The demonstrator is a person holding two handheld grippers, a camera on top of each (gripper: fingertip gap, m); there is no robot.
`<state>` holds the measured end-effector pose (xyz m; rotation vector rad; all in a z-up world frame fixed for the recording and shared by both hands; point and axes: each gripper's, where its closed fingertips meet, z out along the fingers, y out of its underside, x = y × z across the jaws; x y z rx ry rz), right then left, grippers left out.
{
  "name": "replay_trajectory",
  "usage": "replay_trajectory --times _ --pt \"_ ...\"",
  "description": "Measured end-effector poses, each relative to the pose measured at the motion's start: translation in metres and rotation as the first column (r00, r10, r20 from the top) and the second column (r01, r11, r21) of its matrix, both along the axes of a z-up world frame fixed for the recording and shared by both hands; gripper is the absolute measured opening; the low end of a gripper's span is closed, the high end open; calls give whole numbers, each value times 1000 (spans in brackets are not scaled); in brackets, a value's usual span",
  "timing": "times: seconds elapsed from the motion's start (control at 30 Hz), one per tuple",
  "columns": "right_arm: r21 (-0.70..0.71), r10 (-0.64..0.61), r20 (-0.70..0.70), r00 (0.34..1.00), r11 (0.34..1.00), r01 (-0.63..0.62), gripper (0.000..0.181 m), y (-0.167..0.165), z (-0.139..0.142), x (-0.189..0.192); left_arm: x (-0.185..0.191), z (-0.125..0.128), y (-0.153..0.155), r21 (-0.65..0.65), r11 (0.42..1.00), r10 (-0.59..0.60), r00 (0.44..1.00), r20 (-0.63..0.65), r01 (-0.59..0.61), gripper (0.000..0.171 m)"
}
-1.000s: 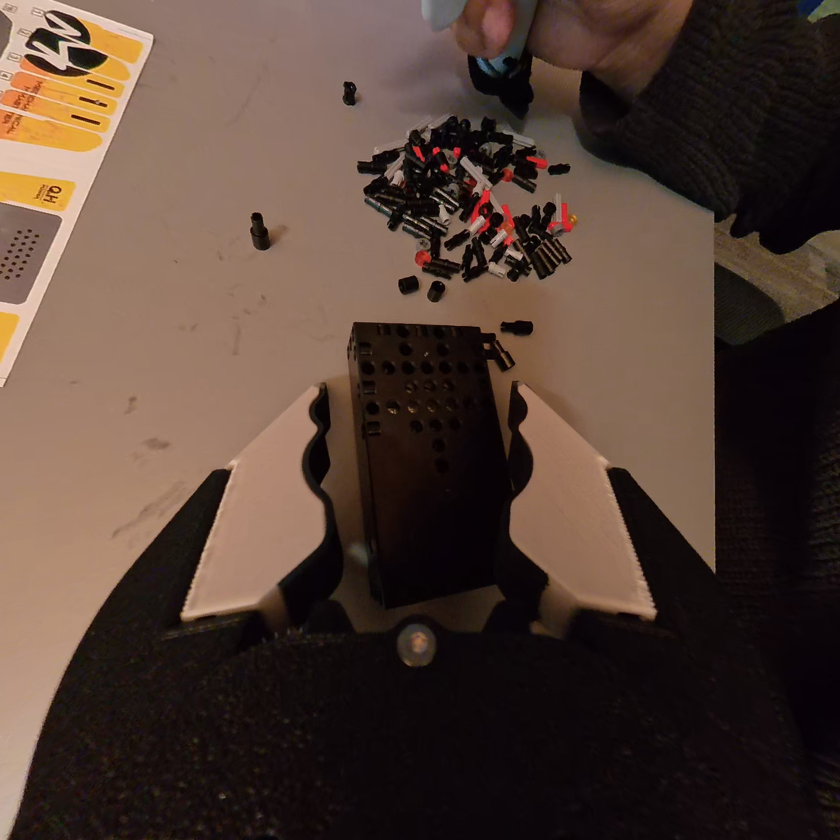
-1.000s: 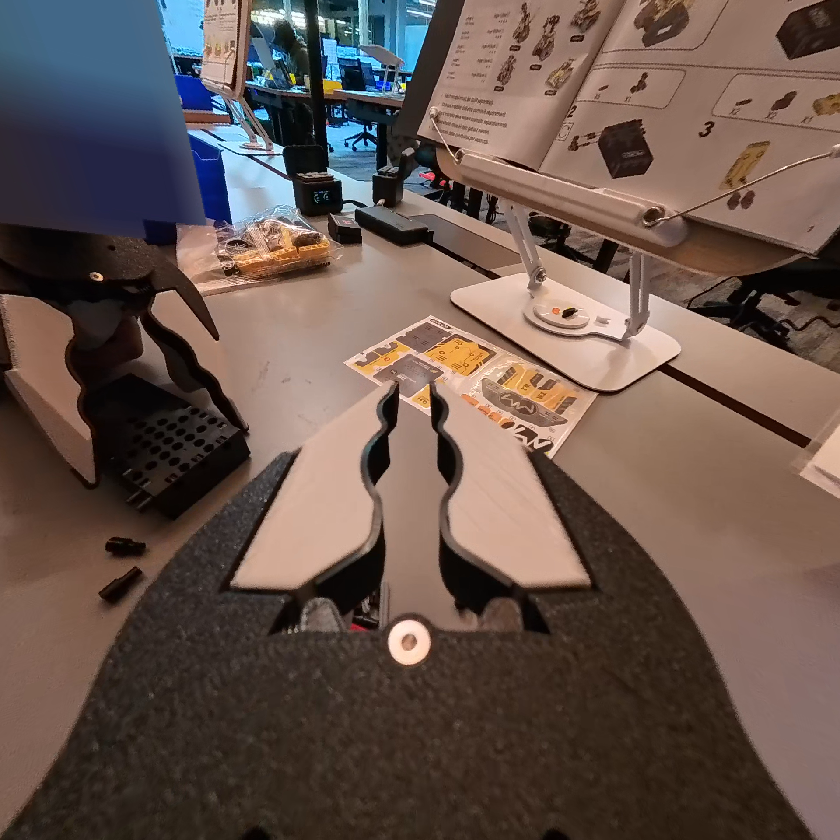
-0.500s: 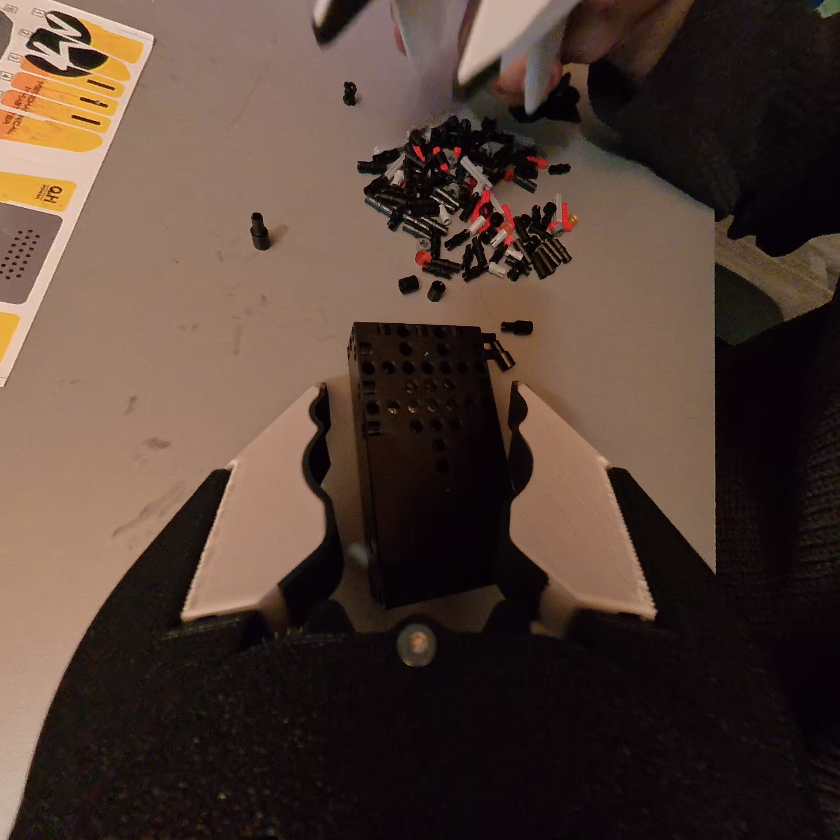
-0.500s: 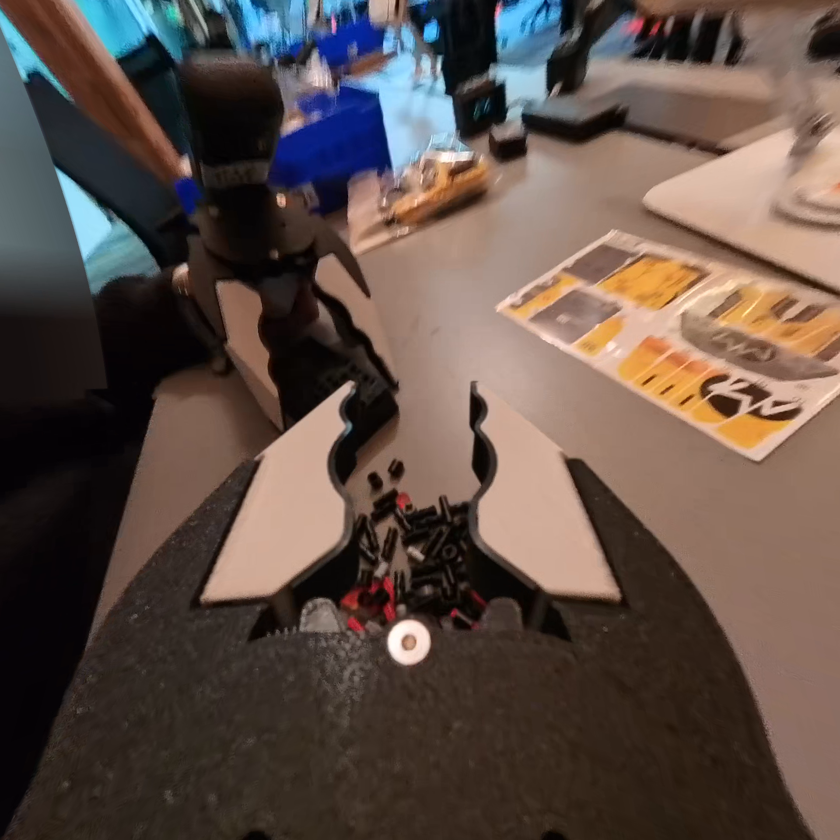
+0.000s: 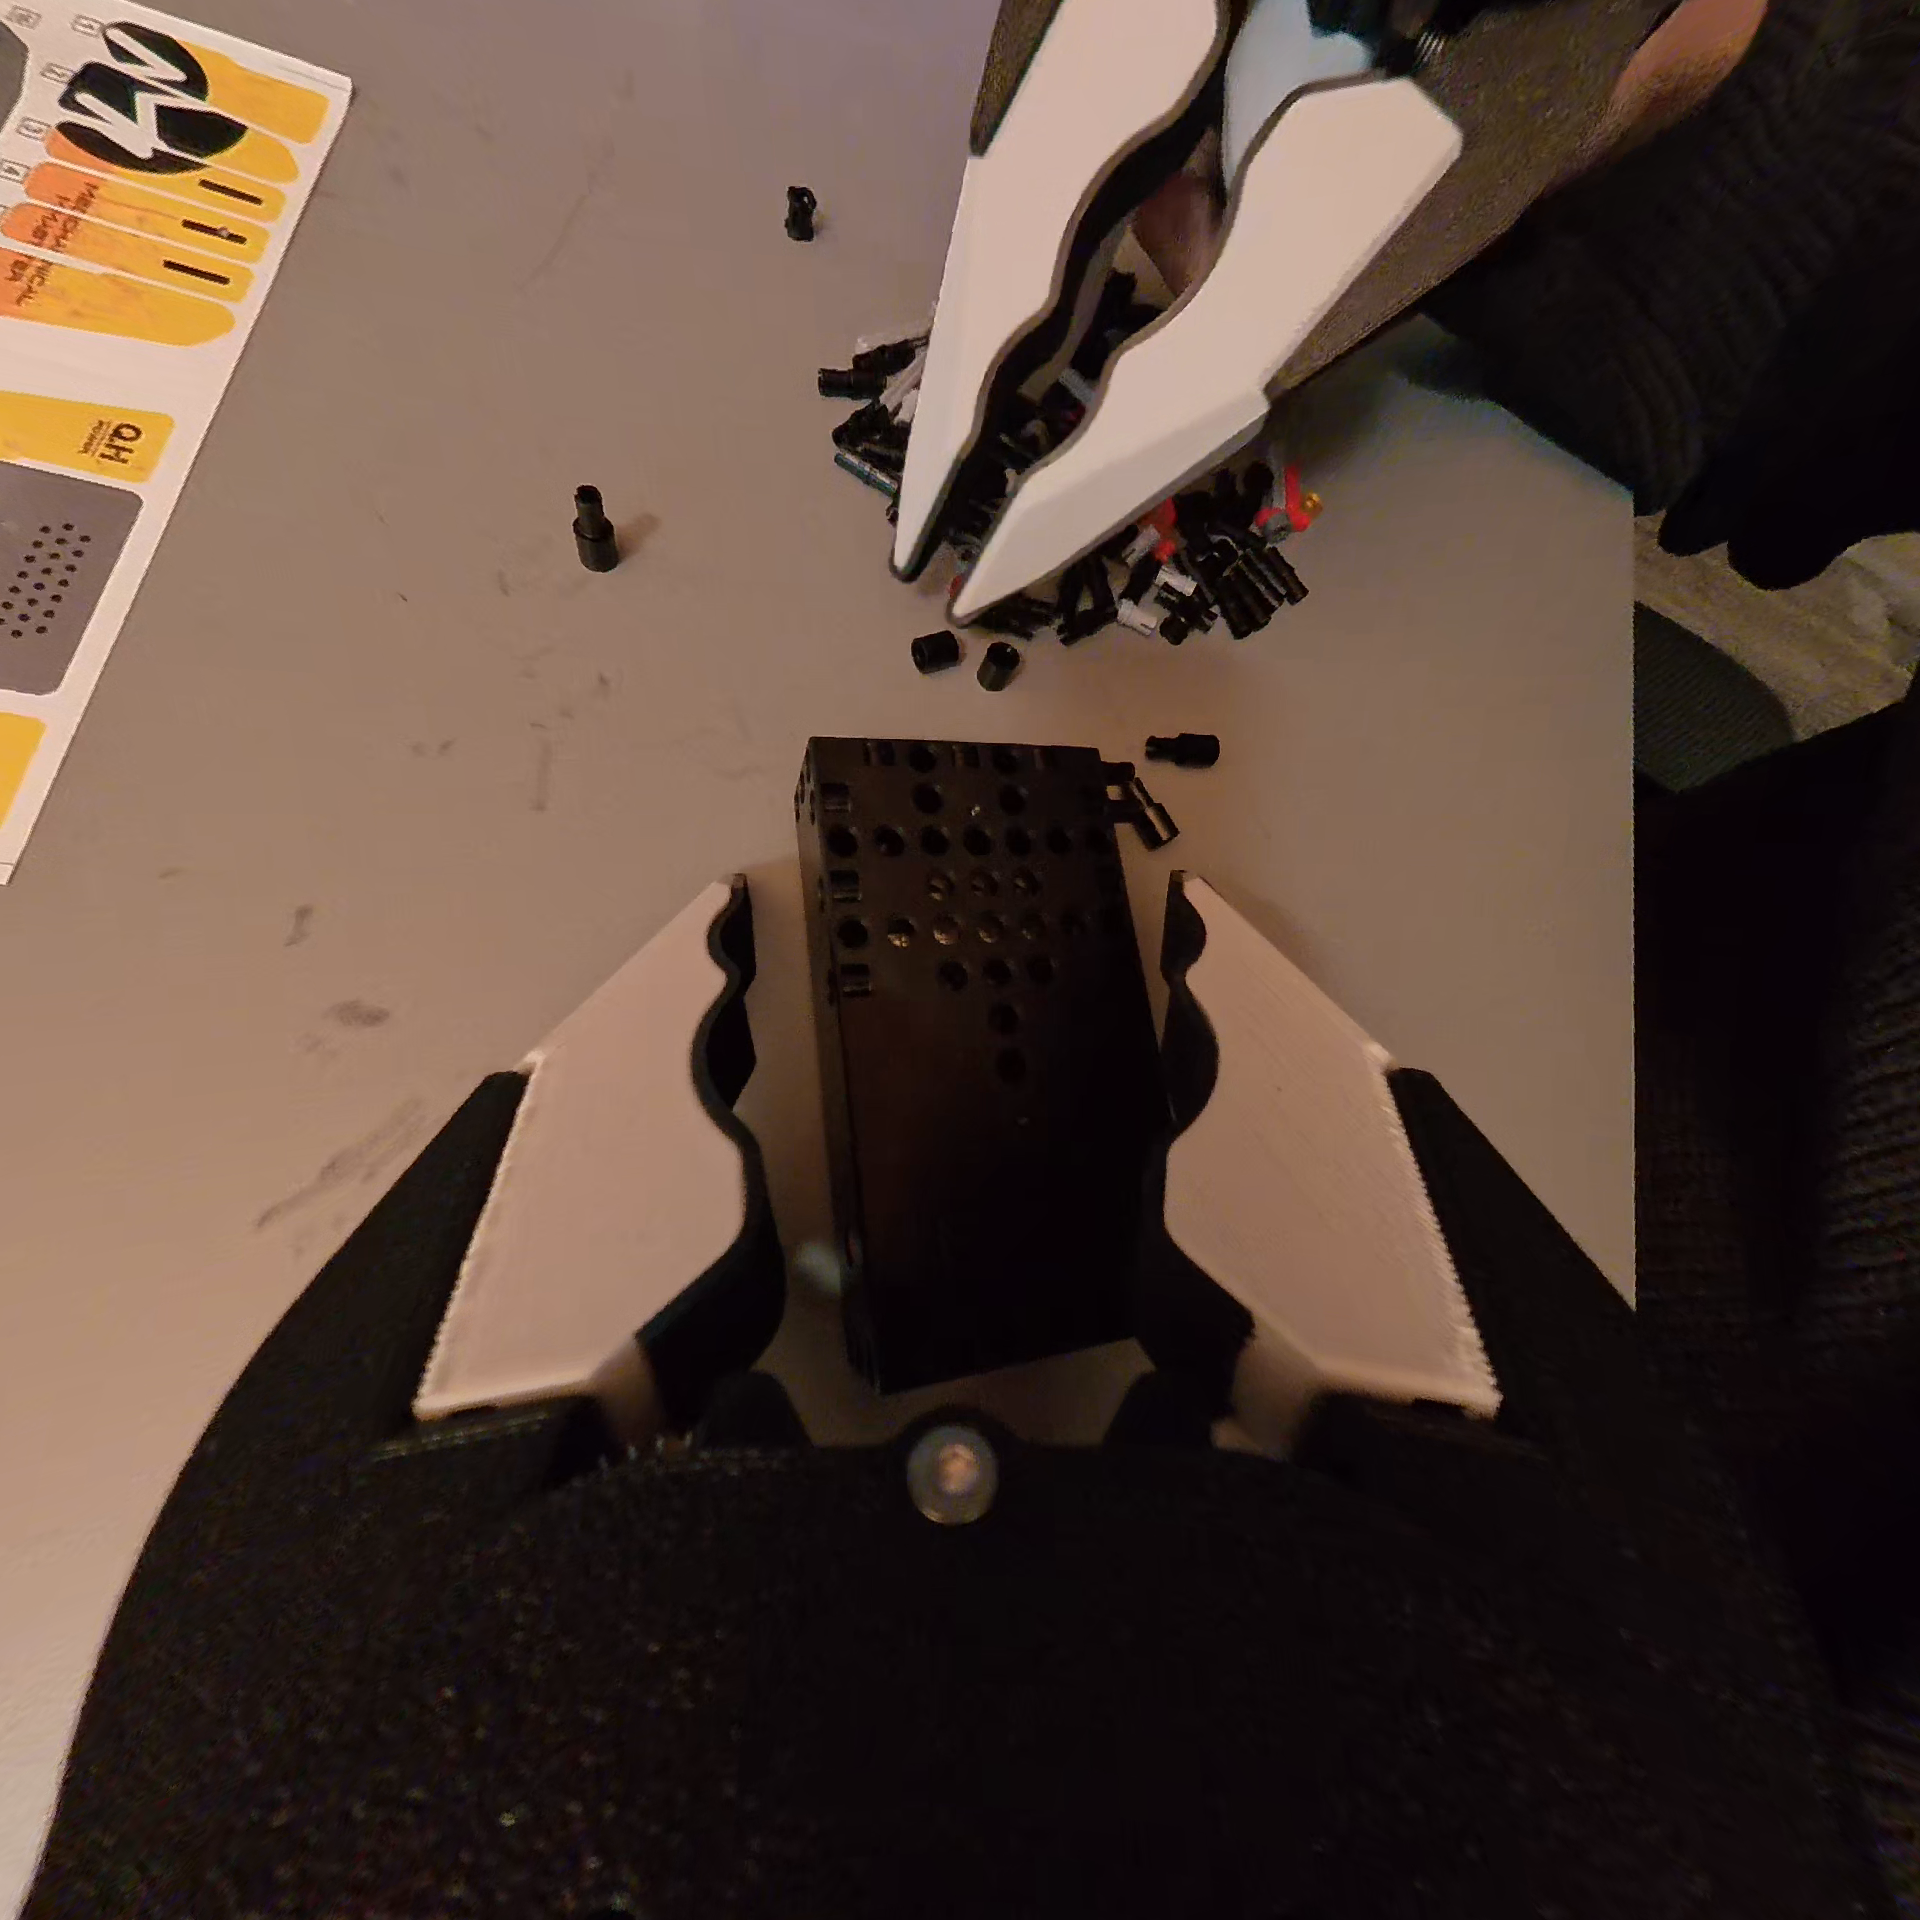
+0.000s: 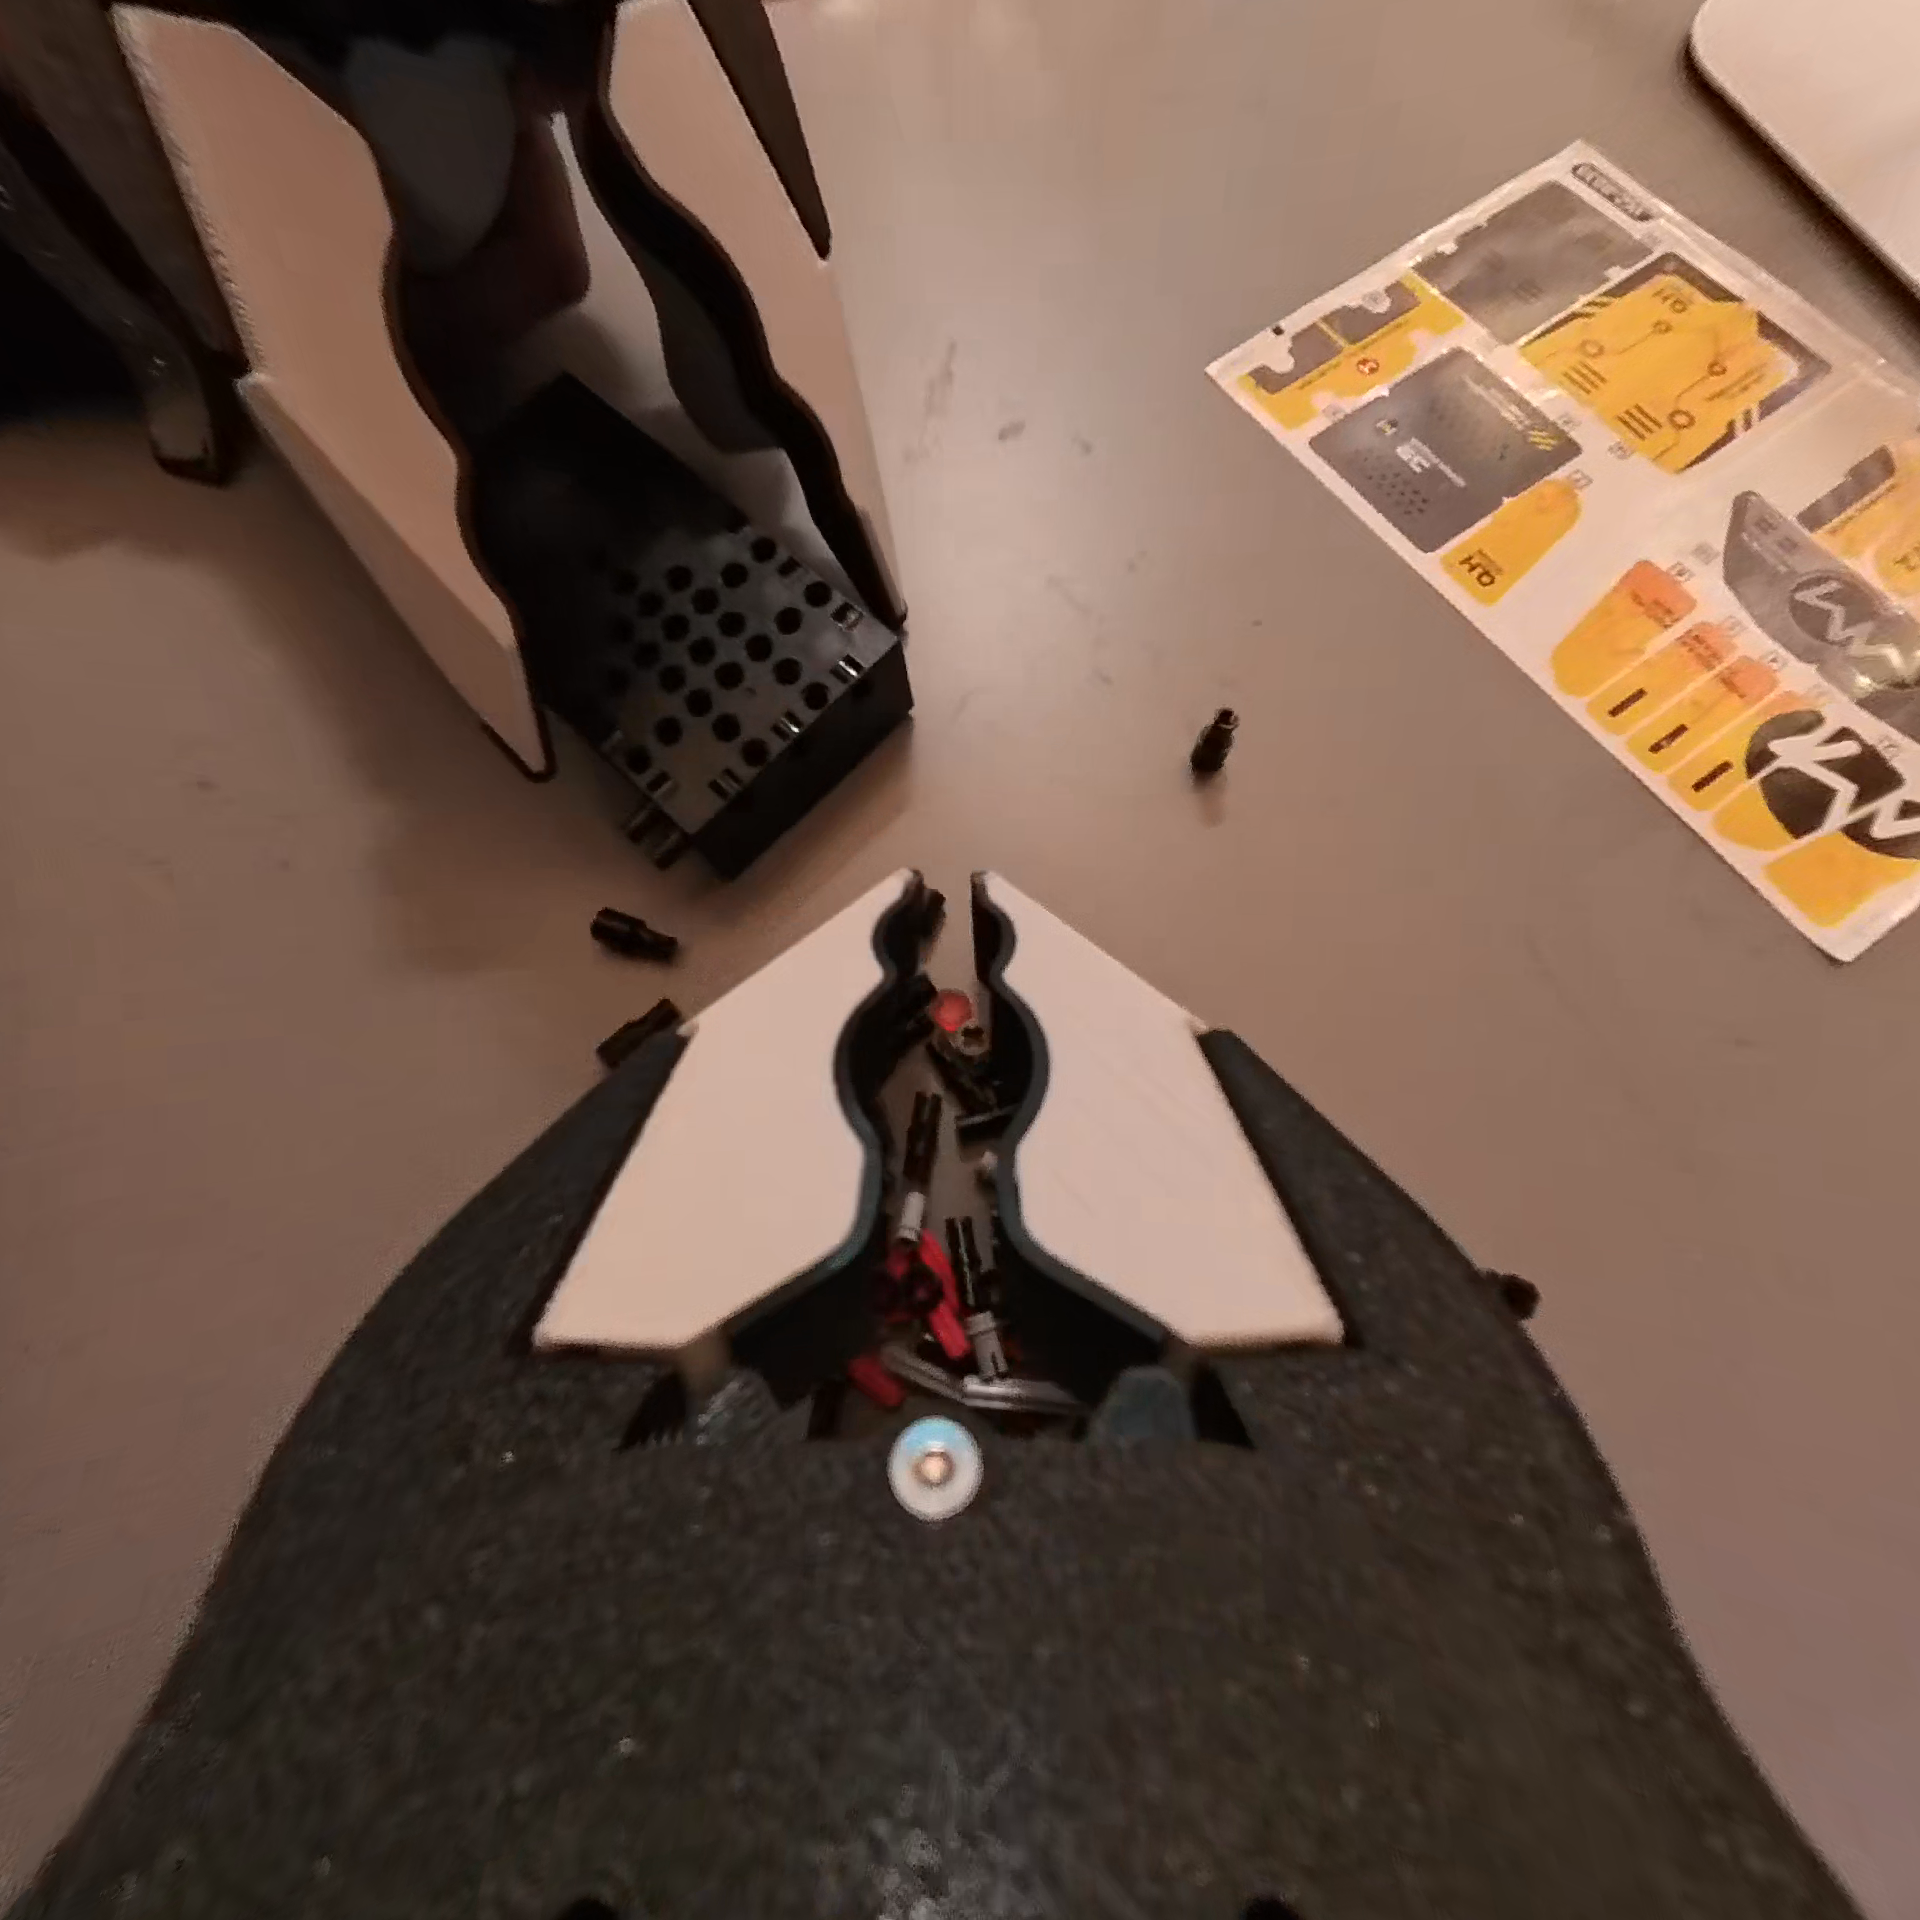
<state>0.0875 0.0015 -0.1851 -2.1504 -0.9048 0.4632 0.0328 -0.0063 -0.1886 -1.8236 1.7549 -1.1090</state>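
Note:
My left gripper point(image 5: 956, 881) is shut on a black perforated block point(image 5: 987, 1039) that rests tilted on the grey table. The block also shows in the right wrist view point(image 6: 727, 675), between the left gripper's fingers point(image 6: 712, 696). My right gripper point(image 6: 945, 883) points down into the near edge of a pile of small black, red and grey pins point(image 6: 935, 1195). Its tips are almost together with a small black pin point(image 6: 928, 920) between them. The right gripper point(image 5: 932, 590) also shows over the pile point(image 5: 1195, 561) in the left wrist view.
Loose black pins lie around the block point(image 5: 594, 530) point(image 5: 798, 213) point(image 5: 1182, 746) point(image 6: 1210, 740). A yellow and grey sticker sheet point(image 5: 114, 312) point(image 6: 1610, 520) lies to one side. The table edge point(image 5: 1631, 935) runs close past the pile. A white stand base point(image 6: 1829, 125) sits at the far corner. My hands' fingertips stand some 7 cm from each other.
The right gripper swung from facing across the table down onto the pin pile, opened, then closed to a narrow gap. The left gripper and the block stayed still.

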Motion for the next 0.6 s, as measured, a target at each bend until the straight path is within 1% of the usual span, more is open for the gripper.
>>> replay_trajectory --times 0.23,0.3,0.43,0.5,0.53,0.6 --pt "-22 0 7 1000 1000 0 9 -2 -7 -3 0 0 0 -5 1000 1 1000 1 -1 78" --pt "-31 6 28 1000 1000 -5 9 -3 -11 -4 0 0 0 -5 1000 1 1000 1 -1 78" --pt "-17 9 37 999 1000 -8 7 -2 -11 -5 0 0 0 -4 1000 1 1000 1 -1 78" --pt "25 5 16 1000 1000 -6 7 1 -2 -6 0 0 1 -5 1000 8 1000 1 -8 77" --pt "62 16 -9 1000 998 -16 7 3 6 -8 1 1 3 -14 999 34 999 3 -34 77" --pt "197 37 -40 999 980 -28 7 9 28 -10 2 5 14 -53 992 116 993 22 -115 76"
